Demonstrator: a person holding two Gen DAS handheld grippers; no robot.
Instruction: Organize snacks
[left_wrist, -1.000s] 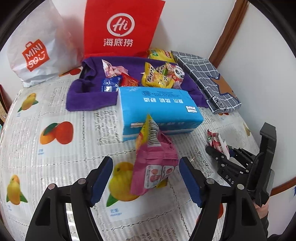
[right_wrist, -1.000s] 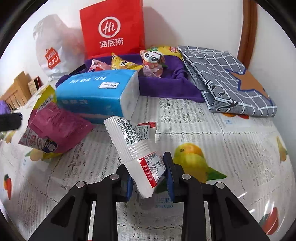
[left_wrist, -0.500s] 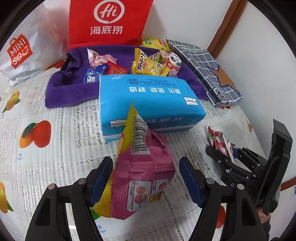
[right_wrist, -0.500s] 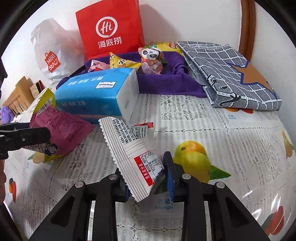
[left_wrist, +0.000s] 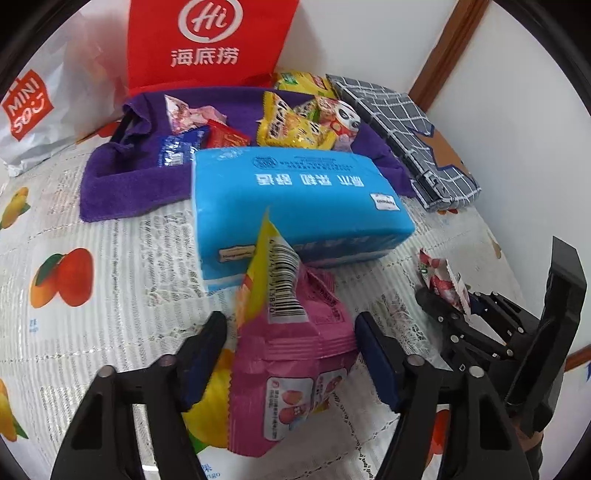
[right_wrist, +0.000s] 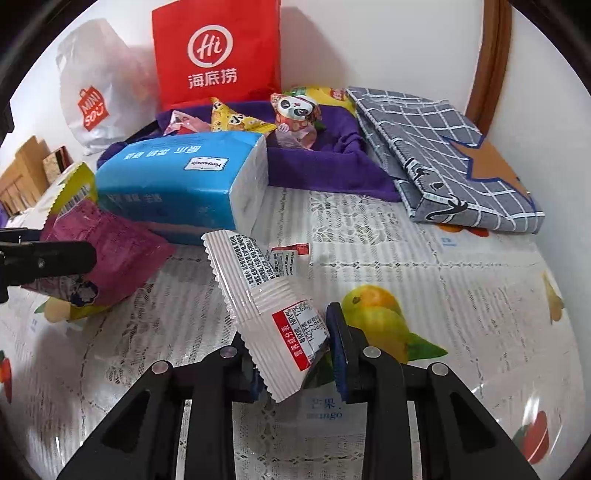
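Observation:
A pink and yellow snack bag (left_wrist: 291, 354) leans against the blue tissue pack (left_wrist: 295, 199) and lies between the jaws of my open left gripper (left_wrist: 291, 347); the pads do not touch it. It also shows in the right wrist view (right_wrist: 99, 254). My right gripper (right_wrist: 295, 350) is shut on a white snack packet (right_wrist: 266, 299) and holds it above the tablecloth; from the left wrist view the packet (left_wrist: 441, 282) shows red and white. A purple cloth (left_wrist: 122, 177) at the back holds several snacks (left_wrist: 295, 125).
A red Hi bag (left_wrist: 207, 40) and a white Miniso bag (left_wrist: 29, 107) stand against the back wall. A folded grey checked cloth (right_wrist: 443, 155) lies at the right by the wall. The fruit-print tablecloth (right_wrist: 480, 295) covers the table.
My left gripper has moved forward around the pink bag, which now sits deeper between its jaws. My right gripper has lifted the white packet slightly and stays shut on it.

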